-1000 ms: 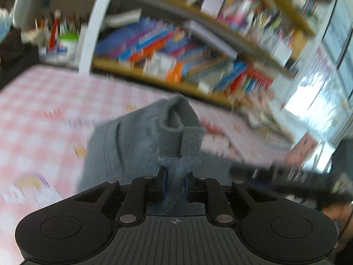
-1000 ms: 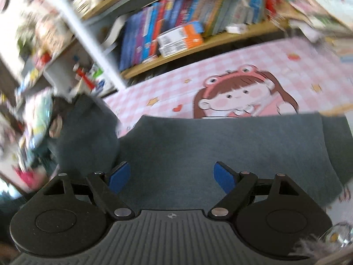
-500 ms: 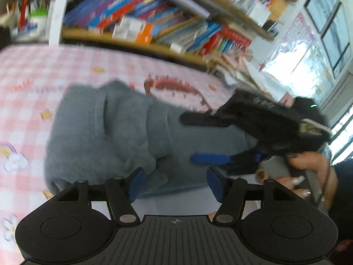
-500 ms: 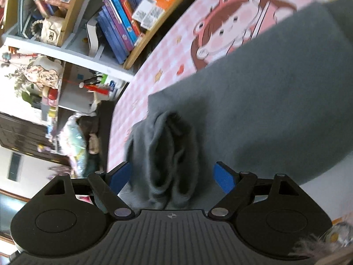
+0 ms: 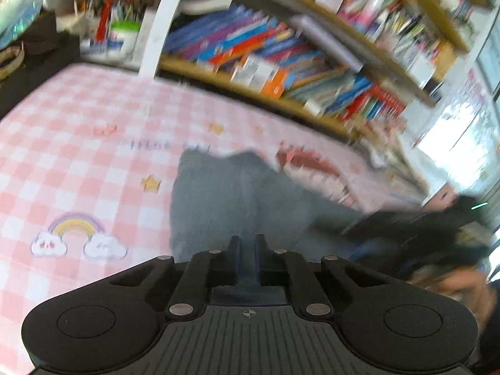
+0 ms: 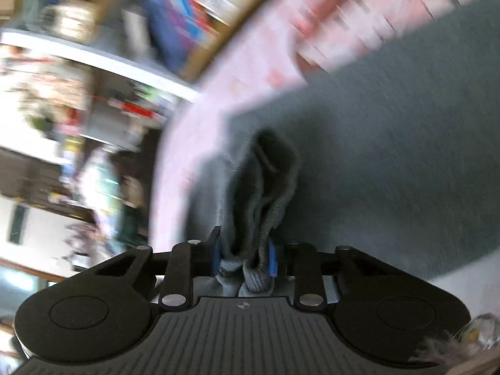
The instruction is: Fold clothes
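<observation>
A grey knitted garment (image 5: pixel 237 200) lies on the pink checked cloth (image 5: pixel 78 143). My left gripper (image 5: pixel 247 250) is shut on the garment's near edge, with grey fabric between the pads. In the right wrist view the same garment (image 6: pixel 390 143) spreads to the right, and my right gripper (image 6: pixel 243 256) is shut on a bunched fold of it (image 6: pixel 262 187) that stands up between the blue pads. The right gripper also shows in the left wrist view (image 5: pixel 431 228), blurred, at the garment's right side.
A bookshelf (image 5: pixel 281 56) full of books runs along the far edge of the cloth. A pen holder and jars (image 5: pixel 112 28) stand at the back left. A bright window (image 5: pixel 462 131) is at the right. The cloth bears a rainbow print (image 5: pixel 75 234).
Both grippers were open half a second ago and have closed on the garment. The left had released it after holding it a second ago. Both views are blurred by motion.
</observation>
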Demonstrator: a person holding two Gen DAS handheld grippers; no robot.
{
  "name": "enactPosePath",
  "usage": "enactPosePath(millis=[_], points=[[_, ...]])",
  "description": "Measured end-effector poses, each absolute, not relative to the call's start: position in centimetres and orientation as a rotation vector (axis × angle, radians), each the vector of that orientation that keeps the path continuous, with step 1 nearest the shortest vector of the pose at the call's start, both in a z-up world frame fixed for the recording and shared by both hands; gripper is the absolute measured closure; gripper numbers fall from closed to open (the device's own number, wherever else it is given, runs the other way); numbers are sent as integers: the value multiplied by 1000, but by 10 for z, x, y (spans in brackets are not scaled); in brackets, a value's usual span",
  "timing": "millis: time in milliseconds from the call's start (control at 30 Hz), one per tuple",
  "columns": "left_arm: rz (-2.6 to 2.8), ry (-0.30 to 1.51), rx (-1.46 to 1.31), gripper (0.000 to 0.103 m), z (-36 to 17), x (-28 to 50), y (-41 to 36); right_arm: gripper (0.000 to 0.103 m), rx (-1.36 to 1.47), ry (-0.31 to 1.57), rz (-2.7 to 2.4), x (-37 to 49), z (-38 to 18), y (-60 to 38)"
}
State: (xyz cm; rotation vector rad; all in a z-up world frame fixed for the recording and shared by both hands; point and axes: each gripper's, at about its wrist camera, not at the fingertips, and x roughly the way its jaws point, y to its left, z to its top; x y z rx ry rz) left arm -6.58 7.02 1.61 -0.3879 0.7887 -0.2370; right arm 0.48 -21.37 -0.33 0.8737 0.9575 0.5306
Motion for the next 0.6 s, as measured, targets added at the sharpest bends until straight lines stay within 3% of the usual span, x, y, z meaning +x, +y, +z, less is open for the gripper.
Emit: enactPosePath(millis=[167, 267, 367, 433, 500, 567, 600], points=[[-285, 868, -395, 96, -4, -54, 60, 80, 876, 1036, 393, 7, -24, -221], [-313, 853, -353, 95, 4, -56, 56, 74, 925, 1080, 330, 6, -43, -231], [-338, 775, -343, 94, 21, -64, 61, 61, 908, 1040, 318, 2, -36, -235], [-337, 739, -353, 94, 28, -65, 67, 59, 908, 1027, 316, 1, -35, -236], [-315, 737, -361, 95, 28, -64, 74, 63, 905, 1035, 316, 0, -36, -233], [-292, 783, -364, 95, 20, -58, 78, 80, 882, 1024, 336, -1, -31, -226], [-284, 809, -364, 95, 15, -55, 79, 83, 867, 984, 354, -3, -24, -226]])
